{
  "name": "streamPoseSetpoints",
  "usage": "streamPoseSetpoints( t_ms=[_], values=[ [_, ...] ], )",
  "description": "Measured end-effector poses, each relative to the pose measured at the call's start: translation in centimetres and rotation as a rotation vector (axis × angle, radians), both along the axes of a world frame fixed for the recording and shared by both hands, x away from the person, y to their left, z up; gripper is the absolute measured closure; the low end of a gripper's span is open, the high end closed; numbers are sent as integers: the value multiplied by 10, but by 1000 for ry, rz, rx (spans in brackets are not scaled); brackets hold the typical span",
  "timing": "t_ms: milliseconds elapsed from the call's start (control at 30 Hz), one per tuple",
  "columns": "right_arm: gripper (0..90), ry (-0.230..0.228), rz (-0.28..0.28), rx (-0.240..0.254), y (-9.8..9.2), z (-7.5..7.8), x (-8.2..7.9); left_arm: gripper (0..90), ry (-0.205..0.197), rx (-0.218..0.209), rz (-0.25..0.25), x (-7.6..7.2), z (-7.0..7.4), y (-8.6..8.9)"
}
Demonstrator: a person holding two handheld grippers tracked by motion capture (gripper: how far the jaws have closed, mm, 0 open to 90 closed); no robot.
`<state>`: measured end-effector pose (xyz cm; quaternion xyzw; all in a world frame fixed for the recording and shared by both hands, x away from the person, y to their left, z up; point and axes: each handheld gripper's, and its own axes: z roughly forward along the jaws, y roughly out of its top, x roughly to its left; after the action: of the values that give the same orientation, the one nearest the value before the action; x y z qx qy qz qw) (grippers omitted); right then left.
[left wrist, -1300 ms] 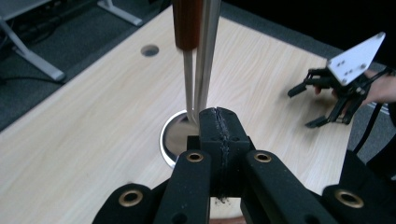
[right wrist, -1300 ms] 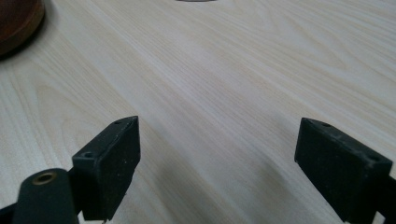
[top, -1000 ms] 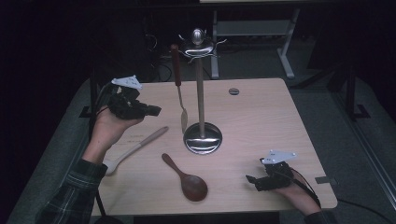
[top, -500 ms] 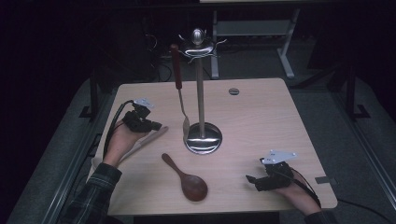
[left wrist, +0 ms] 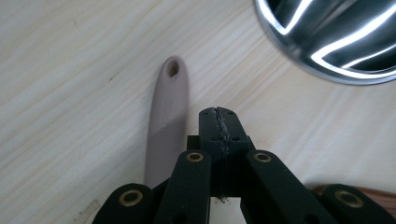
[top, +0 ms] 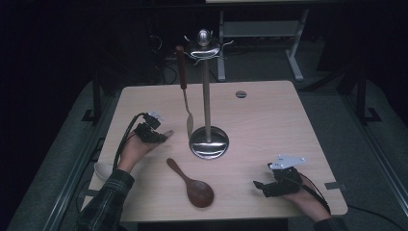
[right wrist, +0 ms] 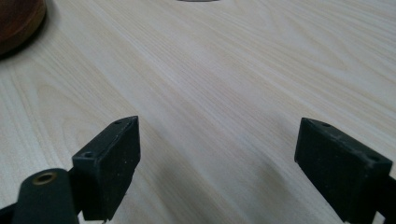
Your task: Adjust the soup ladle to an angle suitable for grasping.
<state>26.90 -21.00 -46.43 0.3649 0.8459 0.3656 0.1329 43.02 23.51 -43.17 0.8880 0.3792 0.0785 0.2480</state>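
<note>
Left gripper (left wrist: 219, 122), jaws clenched empty beside the beige wooden spatula handle (left wrist: 166, 122) on the tabletop (top: 269, 120) left of the steel utensil stand (top: 208, 142): release, straddle the handle squarely, then clamp.

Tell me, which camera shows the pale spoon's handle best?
The left gripper view: the pale spoon's handle lies close up beside the shut left gripper, hanging hole plain. The high view shows its bowl by the sleeve.
</note>
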Motion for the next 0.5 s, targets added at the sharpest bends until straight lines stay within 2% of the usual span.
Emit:
streamPoseSetpoints(
  t_ms=[100,133,167,300,500],
  values=[
    [141,0,0,0,0,0,0,899,-9,9,28,3,-7,1],
    [141,1,0,0,0,0,0,899,11,9,22,6,-9,3],
    [141,1,0,0,0,0,0,899,6,-2,30,6,-10,2],
    [141,1,0,0,0,0,0,899,0,23,39,10,-13,4],
    [141,1,0,0,0,0,0,899,-15,35,102,16,-15,14]
  ],
)
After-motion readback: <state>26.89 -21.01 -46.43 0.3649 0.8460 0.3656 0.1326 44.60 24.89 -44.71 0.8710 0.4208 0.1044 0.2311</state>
